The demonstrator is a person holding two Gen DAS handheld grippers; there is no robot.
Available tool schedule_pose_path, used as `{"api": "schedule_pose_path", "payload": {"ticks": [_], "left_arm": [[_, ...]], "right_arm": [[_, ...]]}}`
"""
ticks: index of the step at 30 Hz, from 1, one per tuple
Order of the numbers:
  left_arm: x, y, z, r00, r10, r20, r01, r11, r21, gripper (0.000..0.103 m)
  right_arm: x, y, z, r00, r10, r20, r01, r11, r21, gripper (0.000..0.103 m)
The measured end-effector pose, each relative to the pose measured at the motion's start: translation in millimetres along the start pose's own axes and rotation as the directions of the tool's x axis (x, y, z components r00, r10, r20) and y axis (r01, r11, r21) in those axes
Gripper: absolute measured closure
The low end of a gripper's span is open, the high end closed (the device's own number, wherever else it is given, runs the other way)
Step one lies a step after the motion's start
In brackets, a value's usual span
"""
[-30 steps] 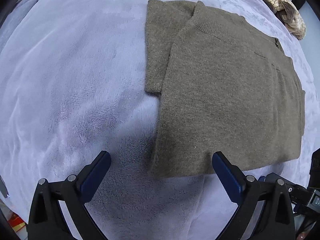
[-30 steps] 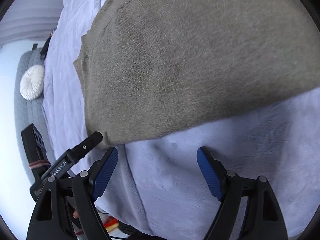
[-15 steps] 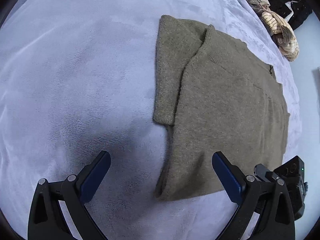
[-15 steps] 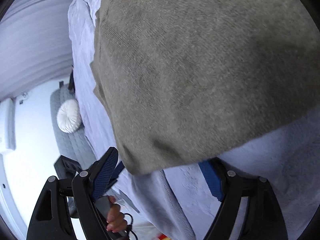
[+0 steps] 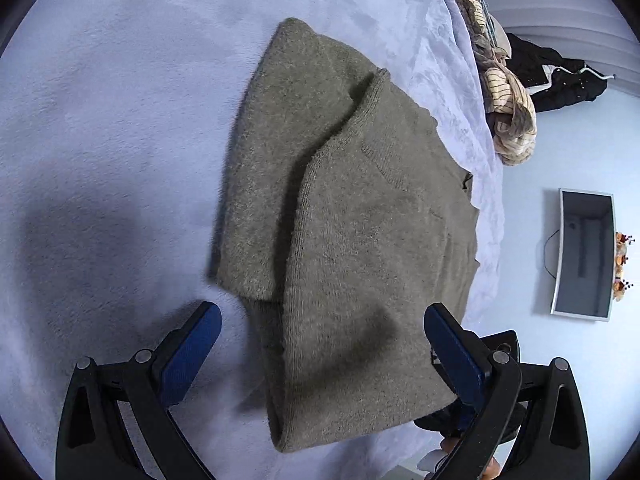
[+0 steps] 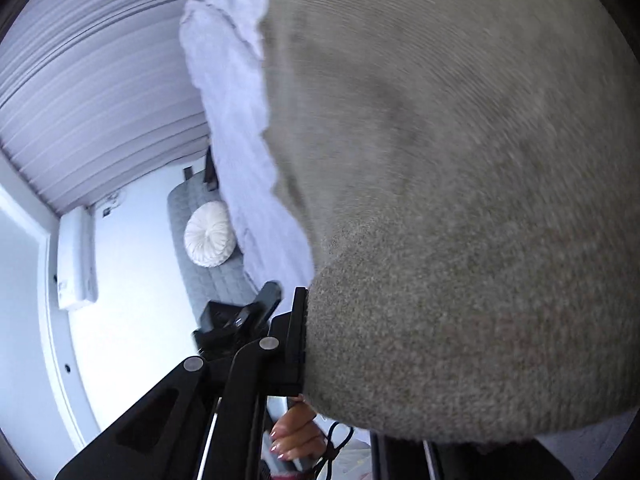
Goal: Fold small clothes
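The sweater [image 5: 352, 240], an olive-grey knit, lies partly folded on the lavender plush blanket [image 5: 112, 112] that covers the bed, one sleeve doubled over the body so a ribbed edge runs down its middle. Your left claw [image 5: 322, 334] hangs over the sweater's near hem with its blue-padded fingers [image 5: 192, 350] spread wide: one finger stands left of the sweater over bare blanket, the other stands at the sweater's right side, and neither pinches the knit. A dark shadow falls on the blanket left of the sweater.

In the right wrist view the sweater [image 6: 460, 220] fills nearly the whole picture, blurred and very close to the lens. Only one black finger [image 6: 298, 344] of your right claw shows, pressed flat against the sweater's edge; the other finger is hidden behind the knit, so you cannot tell whether that claw is pinching the cloth or standing apart.

Right of the sweater, in the left wrist view, a heap of striped and beige clothes [image 5: 508, 112] sits at the bed's edge, dark garments [image 5: 560, 80] beyond it, and a wall screen [image 5: 584, 256] farther right. In the right wrist view, left of the sweater, a round white cushion [image 6: 208, 234] rests on a grey quilted seat [image 6: 212, 276].
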State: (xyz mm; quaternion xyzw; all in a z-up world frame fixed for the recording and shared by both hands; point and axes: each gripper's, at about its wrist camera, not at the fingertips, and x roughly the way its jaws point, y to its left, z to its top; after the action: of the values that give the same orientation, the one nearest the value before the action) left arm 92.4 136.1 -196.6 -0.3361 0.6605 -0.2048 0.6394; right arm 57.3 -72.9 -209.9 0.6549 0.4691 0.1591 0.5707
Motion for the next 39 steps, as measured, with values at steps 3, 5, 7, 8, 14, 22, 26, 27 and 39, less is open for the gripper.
{"api": "schedule_pose_path", "payload": {"ticks": [3,5,7,8,14,22,26,27,39], "left_arm": [[12.5,-9.9,10.8,0.998,-0.048,-0.034,0.048,0.999,-0.004,0.001],[21.8,-22.7,16.4,0.995,-0.080,-0.058,0.081,0.997,0.014,0.001],[29.8,-37.8,18.8,0.994,-0.083,-0.076,0.086,0.995,0.043,0.001],[35.0,-47.0,20.0,0.993,-0.081,-0.084,0.087,0.994,0.062,0.001],[54.3,-80.2,25.9,0.997,-0.019,-0.069,0.027,0.991,0.127,0.001],[61.5,-84.9,24.2,0.990,0.140,-0.003,-0.137,0.973,0.188,0.016],[63.7,-87.3,23.5,0.981,0.190,0.022,-0.191,0.960,0.206,0.019],[63.7,-88.4,23.0,0.977,0.212,0.037,-0.215,0.953,0.212,0.024],[55.3,-122.0,7.6,0.886,0.406,0.224,-0.462,0.817,0.346,0.078]], "right_arm": [[0.1,14.7,3.1,1.000,-0.001,-0.017,0.000,0.999,-0.047,0.094],[3.8,20.8,4.2,1.000,0.005,-0.028,-0.006,0.998,-0.060,0.094],[3.9,22.7,4.8,0.999,0.018,-0.028,-0.019,0.998,-0.057,0.094],[2.5,22.7,5.1,0.999,0.020,-0.029,-0.022,0.998,-0.058,0.094],[-1.5,21.5,4.8,0.999,-0.004,-0.045,0.001,0.997,-0.074,0.094],[3.4,19.5,-1.2,0.956,-0.263,-0.127,0.244,0.958,-0.150,0.068],[-15.3,29.5,-3.7,0.926,-0.352,-0.132,0.315,0.918,-0.241,0.033],[-21.0,34.3,-3.7,0.922,-0.363,-0.134,0.320,0.910,-0.263,0.033],[-54.9,54.4,58.4,0.788,-0.573,0.223,0.612,0.693,-0.381,0.095]]}}
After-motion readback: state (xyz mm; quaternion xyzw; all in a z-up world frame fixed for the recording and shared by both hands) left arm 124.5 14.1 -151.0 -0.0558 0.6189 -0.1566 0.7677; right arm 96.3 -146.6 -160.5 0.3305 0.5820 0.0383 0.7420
